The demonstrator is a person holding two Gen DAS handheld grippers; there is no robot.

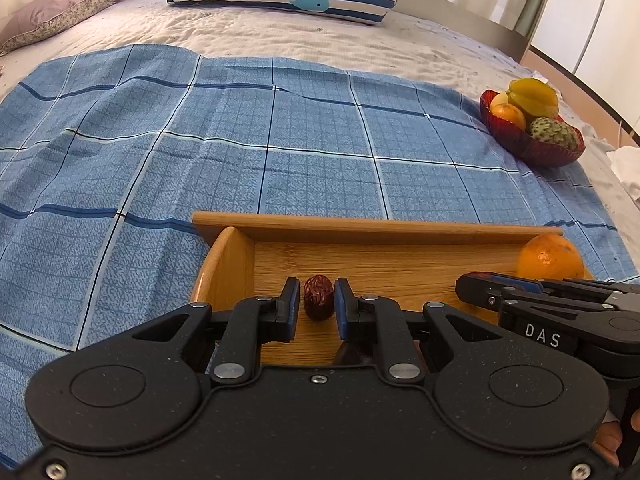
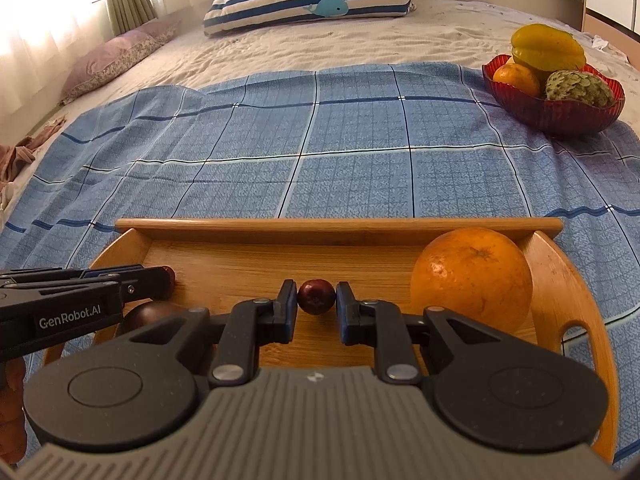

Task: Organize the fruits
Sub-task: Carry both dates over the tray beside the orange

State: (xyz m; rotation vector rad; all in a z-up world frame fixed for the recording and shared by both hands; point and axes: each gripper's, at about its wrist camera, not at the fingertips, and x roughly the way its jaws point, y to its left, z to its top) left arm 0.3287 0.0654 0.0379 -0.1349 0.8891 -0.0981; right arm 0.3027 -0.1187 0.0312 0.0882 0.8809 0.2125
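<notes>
A wooden tray (image 1: 360, 226) (image 2: 340, 226) lies on the blue checked cloth. In the left wrist view my left gripper (image 1: 317, 298) straddles a wrinkled red date (image 1: 318, 297) on the tray floor, with small gaps either side. In the right wrist view my right gripper (image 2: 316, 298) brackets a small dark red round fruit (image 2: 316, 296), its pads touching or nearly touching it. A large orange (image 2: 472, 276) (image 1: 550, 256) sits in the tray's right end. Another dark fruit (image 2: 150, 316) lies at the tray's left, partly hidden by the left gripper (image 2: 160, 278).
A red glass bowl (image 1: 532, 148) (image 2: 560, 120) at the far right holds a starfruit (image 2: 548, 48), an orange (image 2: 516, 78) and a custard apple (image 2: 580, 86). A striped whale pillow (image 2: 312, 0) and a purple pillow (image 1: 60, 12) lie at the bed's head.
</notes>
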